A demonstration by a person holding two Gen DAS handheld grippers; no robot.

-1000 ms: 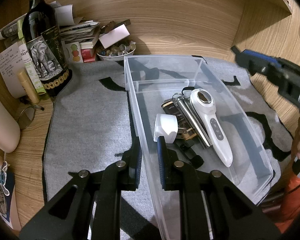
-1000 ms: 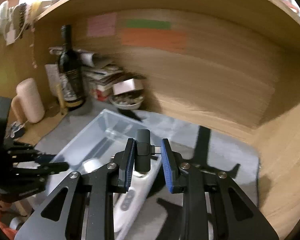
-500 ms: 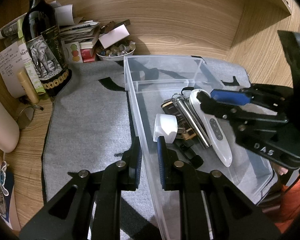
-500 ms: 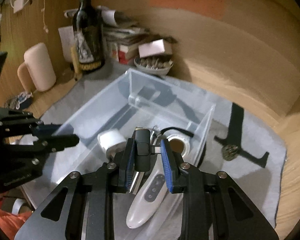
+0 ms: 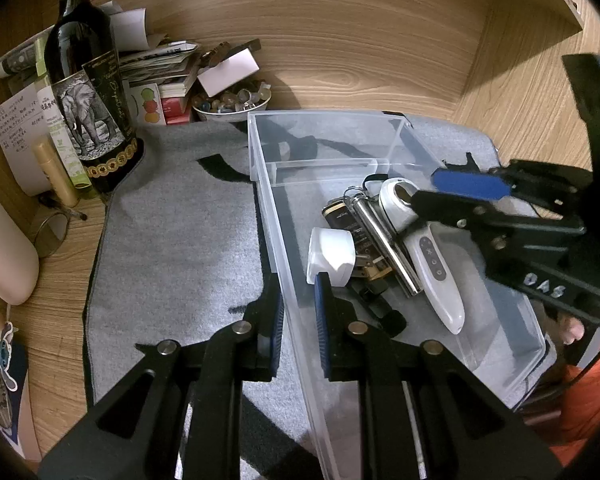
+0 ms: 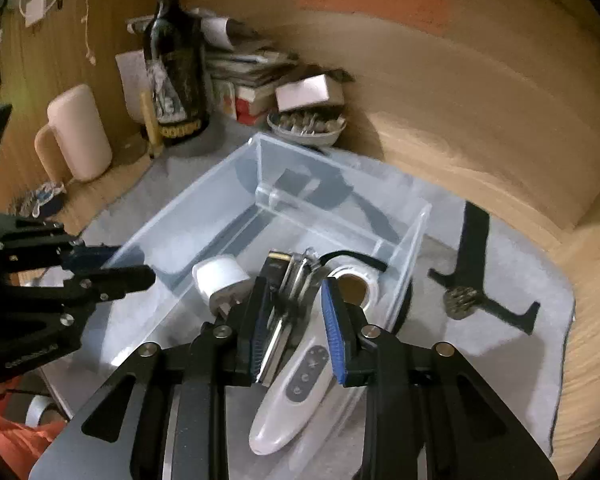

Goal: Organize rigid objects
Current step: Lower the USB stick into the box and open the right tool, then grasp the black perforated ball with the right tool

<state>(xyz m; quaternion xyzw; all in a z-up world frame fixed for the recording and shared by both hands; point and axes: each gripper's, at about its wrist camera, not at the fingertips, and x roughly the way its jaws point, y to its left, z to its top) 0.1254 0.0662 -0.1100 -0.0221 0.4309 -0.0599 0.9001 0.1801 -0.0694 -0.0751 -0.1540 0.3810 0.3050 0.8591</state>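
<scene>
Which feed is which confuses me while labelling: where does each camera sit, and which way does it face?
Left wrist: on the left gripper, looking forward and down at the clear bin, whose near wall its jaws clamp; the right gripper and orange clothing show at right.
Right wrist: on the right gripper, looking down into the bin from the other side; jaws open, just widened, nothing pinched; the left gripper shows at left.
Shared: bin, white handheld device, wine bottle, each other's gripper.

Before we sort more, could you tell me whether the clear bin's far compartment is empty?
Empty: beyond the divider, only the grey mat pattern shows through the clear bin floor.
</scene>
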